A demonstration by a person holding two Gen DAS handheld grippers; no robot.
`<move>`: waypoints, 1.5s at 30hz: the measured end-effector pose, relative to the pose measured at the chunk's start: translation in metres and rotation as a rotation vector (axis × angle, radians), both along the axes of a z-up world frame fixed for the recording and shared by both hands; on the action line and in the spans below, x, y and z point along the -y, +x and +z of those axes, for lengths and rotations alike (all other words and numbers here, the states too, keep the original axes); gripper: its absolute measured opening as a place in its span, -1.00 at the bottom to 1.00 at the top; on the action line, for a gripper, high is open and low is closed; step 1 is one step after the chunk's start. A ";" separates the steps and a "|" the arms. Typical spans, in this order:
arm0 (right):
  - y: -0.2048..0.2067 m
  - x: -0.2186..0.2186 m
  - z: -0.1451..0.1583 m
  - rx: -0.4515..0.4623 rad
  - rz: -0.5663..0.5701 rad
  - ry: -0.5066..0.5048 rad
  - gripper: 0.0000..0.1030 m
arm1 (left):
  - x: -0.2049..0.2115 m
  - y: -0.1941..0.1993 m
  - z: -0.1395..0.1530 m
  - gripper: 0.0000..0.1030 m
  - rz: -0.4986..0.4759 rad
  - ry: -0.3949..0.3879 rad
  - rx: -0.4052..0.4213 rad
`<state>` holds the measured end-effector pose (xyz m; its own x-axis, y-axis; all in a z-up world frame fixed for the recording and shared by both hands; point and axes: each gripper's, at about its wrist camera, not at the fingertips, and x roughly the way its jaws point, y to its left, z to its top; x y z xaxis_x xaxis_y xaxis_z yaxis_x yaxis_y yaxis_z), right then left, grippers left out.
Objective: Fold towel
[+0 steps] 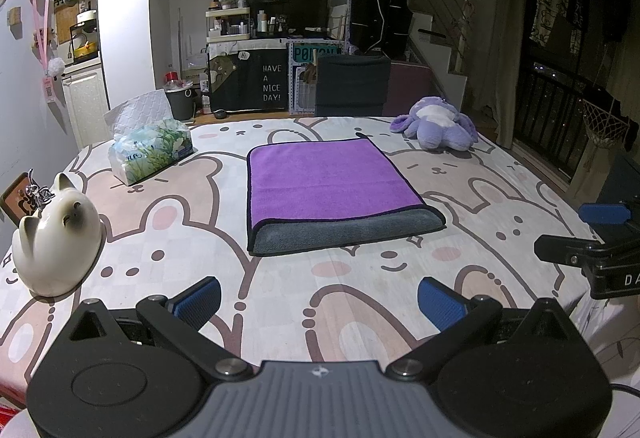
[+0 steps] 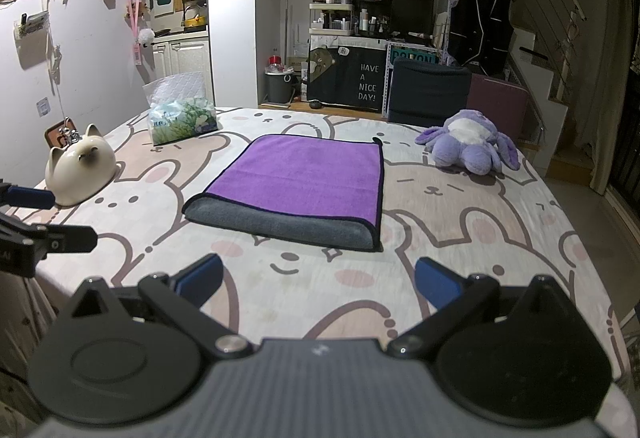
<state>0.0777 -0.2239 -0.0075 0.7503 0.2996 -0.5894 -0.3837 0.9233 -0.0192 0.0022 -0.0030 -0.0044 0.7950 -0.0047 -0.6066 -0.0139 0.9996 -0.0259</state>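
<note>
The purple microfibre towel with a grey underside and black trim lies flat near the middle of the tabletop covered in a pink-and-white rabbit-print cloth. It already looks folded once, since a rounded grey fold runs along its near edge and the purple layer sits on top.

The left gripper hangs over the near edge of the tabletop with its blue pads spread wide and nothing between them. The right gripper is likewise wide open and empty, also at the near edge. Both are well apart from the towel, which lies ahead of them, toward the far edge.

To do the next fold well, each gripper should likely come in low at 1 end of a single side, pinch both layers together at the 2 corners, and carry them across evenly so the trimmed edges line up. Grabbing only the top purple layer would probably undo the existing fold.

A white ceramic cat figure sits near the left edge, a tissue pack toward the far left corner, and a purple plush toy toward the far right corner, all apart from the towel.
</note>
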 end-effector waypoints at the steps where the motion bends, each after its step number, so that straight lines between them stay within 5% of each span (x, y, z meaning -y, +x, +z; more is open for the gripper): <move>1: 0.000 0.000 0.000 0.000 0.000 0.000 0.99 | 0.000 0.000 0.000 1.00 -0.001 0.000 0.000; 26: 0.000 0.004 0.000 0.016 -0.010 0.012 0.99 | 0.006 0.002 0.006 1.00 0.002 -0.030 0.002; 45: 0.016 0.005 0.010 0.070 -0.056 0.017 0.99 | 0.004 0.021 0.018 1.00 0.006 0.026 0.042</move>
